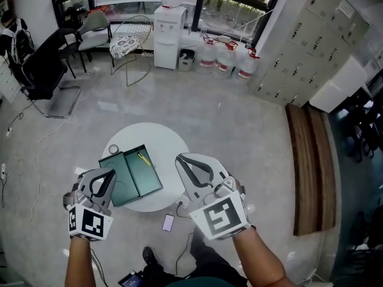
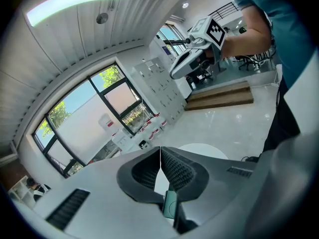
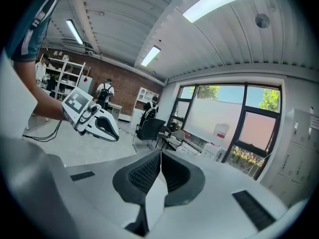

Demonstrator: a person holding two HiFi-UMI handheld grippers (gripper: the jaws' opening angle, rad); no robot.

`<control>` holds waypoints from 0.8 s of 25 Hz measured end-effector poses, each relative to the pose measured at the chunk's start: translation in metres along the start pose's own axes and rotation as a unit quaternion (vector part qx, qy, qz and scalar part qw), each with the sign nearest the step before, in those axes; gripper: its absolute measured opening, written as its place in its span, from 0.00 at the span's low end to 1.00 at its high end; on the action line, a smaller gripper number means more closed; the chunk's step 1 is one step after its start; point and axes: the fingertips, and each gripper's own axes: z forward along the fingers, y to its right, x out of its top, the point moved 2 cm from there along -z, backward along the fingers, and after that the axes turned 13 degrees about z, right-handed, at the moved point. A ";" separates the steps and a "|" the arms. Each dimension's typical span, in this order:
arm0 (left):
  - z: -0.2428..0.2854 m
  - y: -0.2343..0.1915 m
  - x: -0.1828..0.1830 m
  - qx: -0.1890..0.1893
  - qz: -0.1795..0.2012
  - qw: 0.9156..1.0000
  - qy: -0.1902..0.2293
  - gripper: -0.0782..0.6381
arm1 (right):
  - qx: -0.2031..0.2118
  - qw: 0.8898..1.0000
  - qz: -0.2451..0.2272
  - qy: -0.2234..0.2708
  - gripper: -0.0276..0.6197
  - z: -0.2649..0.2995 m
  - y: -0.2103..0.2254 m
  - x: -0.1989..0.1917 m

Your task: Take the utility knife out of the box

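Note:
An open green box (image 1: 133, 179) lies on a small round white table (image 1: 164, 137) below me in the head view. The yellow utility knife (image 1: 143, 158) rests inside it near the far edge. My left gripper (image 1: 111, 172) hovers over the box's near left side, jaws shut and empty. My right gripper (image 1: 178, 159) hangs just right of the box, also shut with nothing in it. In the left gripper view the pads (image 2: 172, 168) meet and the right gripper (image 2: 192, 59) shows beyond. The right gripper view shows closed pads (image 3: 149, 171) and the left gripper (image 3: 94, 119).
A small round object (image 1: 114, 149) sits on the table's far left. A phone (image 1: 168, 222) and cables lie on the floor by my feet. Chairs (image 1: 45, 70), a water dispenser (image 1: 169, 36), bottles (image 1: 226, 57), lockers (image 1: 311, 46) and a wooden bench (image 1: 311, 166) ring the room.

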 end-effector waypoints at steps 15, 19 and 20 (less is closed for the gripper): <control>0.179 0.081 -0.068 -0.123 0.059 0.990 -0.043 0.14 | -0.025 0.997 0.050 -0.044 0.10 0.033 0.075 -0.142; 0.225 0.108 -0.083 -0.158 0.077 0.983 -0.059 0.14 | -0.025 0.996 0.060 -0.058 0.10 0.034 0.091 -0.179; 0.235 0.114 -0.086 -0.166 0.082 0.981 -0.064 0.14 | -0.025 0.996 0.063 -0.062 0.10 0.034 0.095 -0.188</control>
